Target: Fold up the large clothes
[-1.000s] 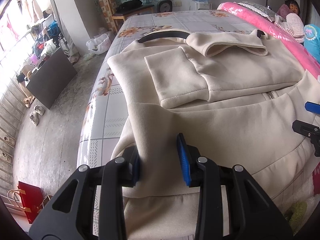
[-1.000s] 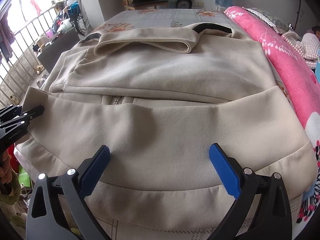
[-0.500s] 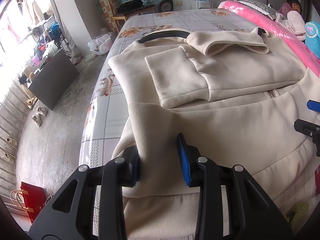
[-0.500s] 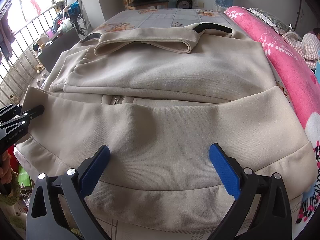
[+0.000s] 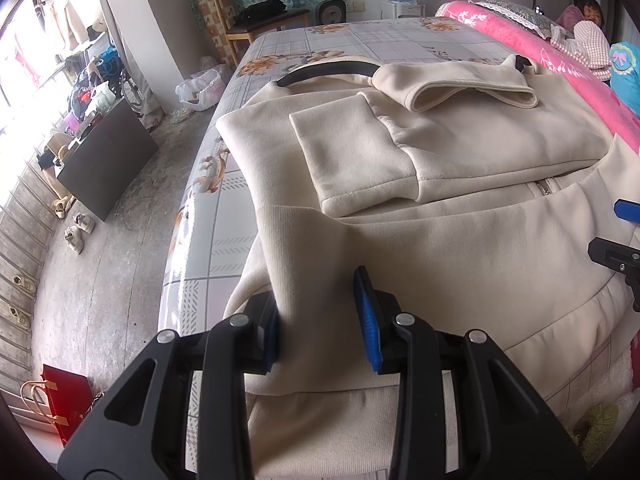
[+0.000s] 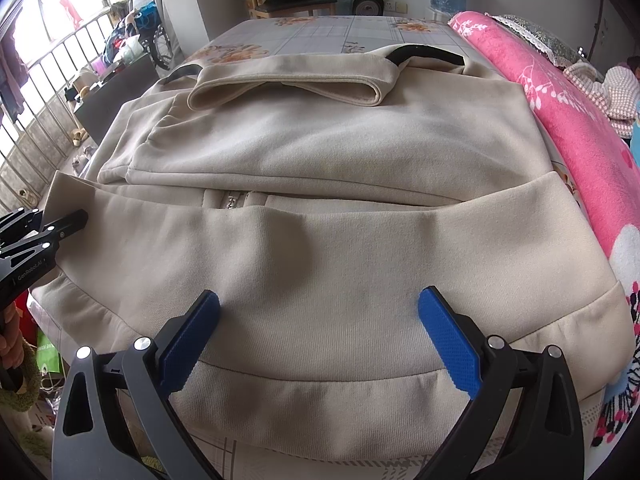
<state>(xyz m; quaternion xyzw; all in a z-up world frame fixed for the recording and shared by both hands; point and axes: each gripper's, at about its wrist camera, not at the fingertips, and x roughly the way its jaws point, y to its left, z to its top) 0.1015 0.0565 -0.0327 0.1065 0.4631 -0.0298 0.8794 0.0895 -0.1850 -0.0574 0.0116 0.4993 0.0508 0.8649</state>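
Across the centre of both views, the cream jacket (image 6: 320, 152) lies on the bed (image 5: 400, 36) with sleeves folded in and hem turned up. Left claw (image 5: 316, 320) pinches a hem ridge; right claw (image 6: 320, 336) stands spread, empty. Final body fold likely remains.

Cream jacket (image 6: 320, 272); floral grey-checked bedsheet (image 5: 400, 36); pink blanket (image 6: 580, 128); blue fingers (image 6: 448, 344).

The left gripper (image 5: 318, 320) tilts steeply downward, its blue-padded jaws drawn in narrow with a ridge of cream cloth pinched up between them; the pads seem to press on it, though the left pad is half hidden. The right gripper (image 6: 318, 340) angles down likewise, jaws spread wide, nothing clamped. Fingers of the person's left hand (image 6: 8, 344) show beneath the left tool's handle.
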